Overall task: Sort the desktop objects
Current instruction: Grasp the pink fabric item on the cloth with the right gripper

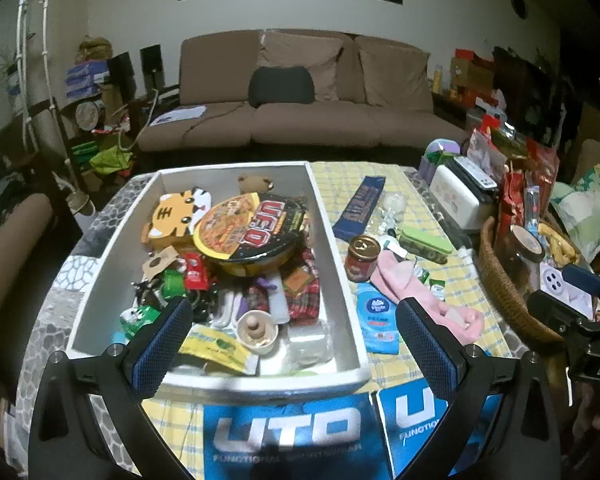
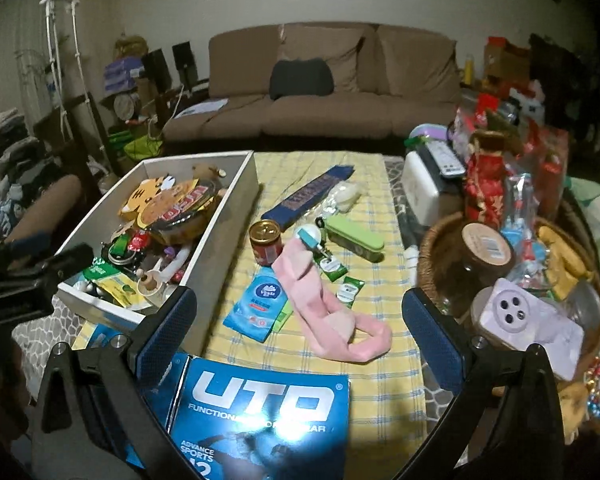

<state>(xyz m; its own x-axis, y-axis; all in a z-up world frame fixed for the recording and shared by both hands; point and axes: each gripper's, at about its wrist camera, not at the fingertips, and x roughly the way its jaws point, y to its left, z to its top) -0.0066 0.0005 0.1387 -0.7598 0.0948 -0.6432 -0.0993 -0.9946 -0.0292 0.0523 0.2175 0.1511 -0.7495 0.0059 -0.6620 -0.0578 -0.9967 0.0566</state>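
Note:
A white box on the table's left holds a UFO noodle bowl, a tiger toy and several small items. On the yellow checked cloth lie a red jar, a pink sock, a blue wipes pack, a green case and a dark blue bar. My left gripper is open and empty above the box's near end. My right gripper is open and empty above the cloth, near the sock.
A wicker basket full of snacks and a purple device stands at the right. Blue UTO packages lie at the front edge. A white case with remotes sits behind. A sofa stands beyond the table.

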